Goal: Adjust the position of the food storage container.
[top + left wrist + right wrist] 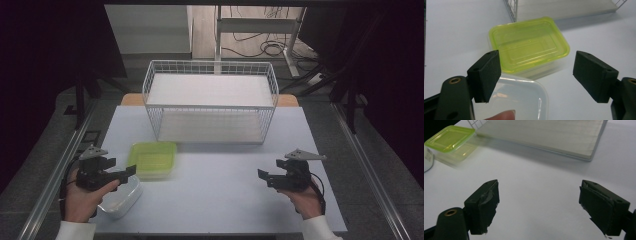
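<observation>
Clear plastic, the lidless container (121, 197) sits at the desk's (225, 200) near left, right under my left gripper (536, 75), whose jaws gape wide and hold nothing. Just beyond it, touching or nearly so, lies the green-lidded box (152, 159), before the wire basket (210, 102). Well apart at the right, my right gripper (539, 205) hovers wide open, empty.

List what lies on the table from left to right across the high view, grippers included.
Left gripper → green-lidded rectangular plastic container → white wire basket → right gripper.
</observation>
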